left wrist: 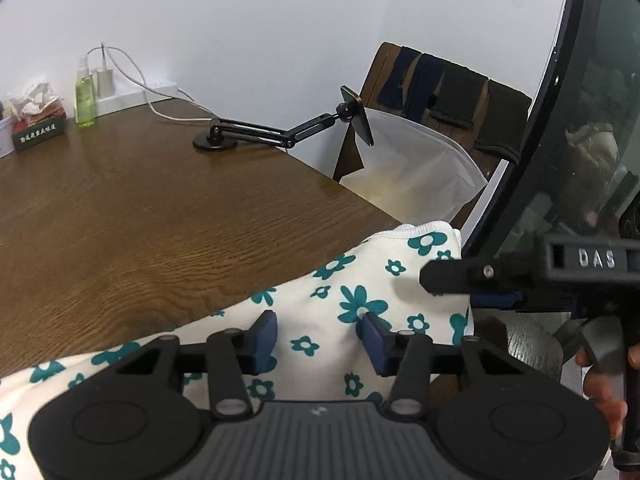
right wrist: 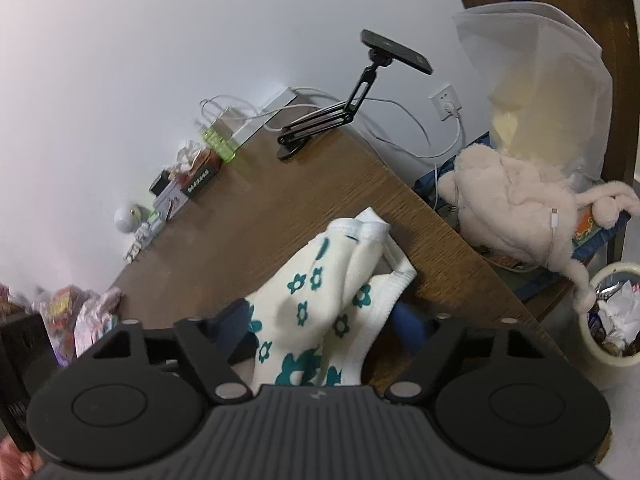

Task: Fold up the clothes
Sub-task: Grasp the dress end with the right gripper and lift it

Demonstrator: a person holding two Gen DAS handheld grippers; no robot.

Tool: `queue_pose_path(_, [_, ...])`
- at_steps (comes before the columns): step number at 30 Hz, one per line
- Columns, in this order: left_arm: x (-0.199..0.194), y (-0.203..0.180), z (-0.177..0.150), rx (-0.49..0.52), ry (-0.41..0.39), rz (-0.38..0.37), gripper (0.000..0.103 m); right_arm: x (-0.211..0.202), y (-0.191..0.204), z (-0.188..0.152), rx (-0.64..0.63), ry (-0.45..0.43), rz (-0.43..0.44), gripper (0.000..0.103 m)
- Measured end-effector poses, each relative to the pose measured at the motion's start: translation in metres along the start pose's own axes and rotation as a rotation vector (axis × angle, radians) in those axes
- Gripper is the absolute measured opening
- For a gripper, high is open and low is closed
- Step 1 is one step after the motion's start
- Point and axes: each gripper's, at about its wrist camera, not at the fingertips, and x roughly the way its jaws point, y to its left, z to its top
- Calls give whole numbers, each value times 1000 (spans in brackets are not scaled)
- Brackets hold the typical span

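The task item, 1 white garment with teal flowers (left wrist: 352, 280), lies bunched at the near corner of the worktop (left wrist: 160, 208), part of it draped over the worktop's edge toward the holder.

The left hand-held gripper (left wrist: 320, 336) sits low over the garment with cloth between its 2 blue pads (left wrist: 266, 336). The pads stand apart on either side of the cloth and do not visibly press it, so I judge it released, placed to pinch a fold.

The right hand-held gripper (right wrist: 320, 324) straddles a raised ridge of the same garment near its ribbed hem. A gap shows beside the right-side pad, so it too reads as not clenched. Judgement: both are set along 1 edge so the cloth can be lifted evenly for folding.

Count, relative to the garment:
- 1 phone holder arm (left wrist: 280, 132) beyond it, at the far edge of the worktop.
- 1 green bottle (left wrist: 85, 96) further off by the wall.
- 1 plush toy (right wrist: 516, 204) beside the worktop, off its edge.
- 1 chair (left wrist: 448, 92) behind.
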Motion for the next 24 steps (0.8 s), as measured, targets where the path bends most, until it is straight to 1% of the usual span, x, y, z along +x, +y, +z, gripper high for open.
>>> queue_pose_path(1, [0,0,-1,4,0,-1,46,1,-2,0,16,-7,5,62])
queue_pose_path(4, [-1,-2,-4,26,-8,3,46,6,-10,1,64,-18,23,45])
queue_pose_path(8, [-5,-2,-5,33,-17,4,46,11,-14,2,95,-11,30,34])
queue_pose_path(9, [-6,-2,-5,31,-18,2,46,13,-13,2,93,-5,27,28])
queue_pose_path(10, [-6,-1,-6,30,-19,0,46,16,-12,1,91,3,24,23])
queue_pose_path(11, [-7,0,-6,29,-20,-2,46,17,-11,0,89,6,24,23])
queue_pose_path(12, [-7,0,-7,30,-22,-5,46,18,-9,0,86,8,24,20])
queue_pose_path(13, [-8,1,-7,31,-24,-8,46,18,-6,-1,67,2,19,14])
queue_pose_path(16, [-8,4,-7,36,-29,-30,46,11,15,-2,-47,-42,-6,12])
queue_pose_path(19, [-13,14,-5,0,-28,-68,46,4,52,-7,-242,-88,-52,12])
queue_pose_path(20, [-19,18,-4,-16,-37,-67,47,2,64,-10,-310,-100,-72,12])
queue_pose_path(22, [-37,25,-5,-33,-72,-41,56,1,88,-17,-438,-123,-110,12])
queue_pose_path(24, [-52,30,-7,-12,-87,8,56,-1,111,-24,-559,-137,-139,12])
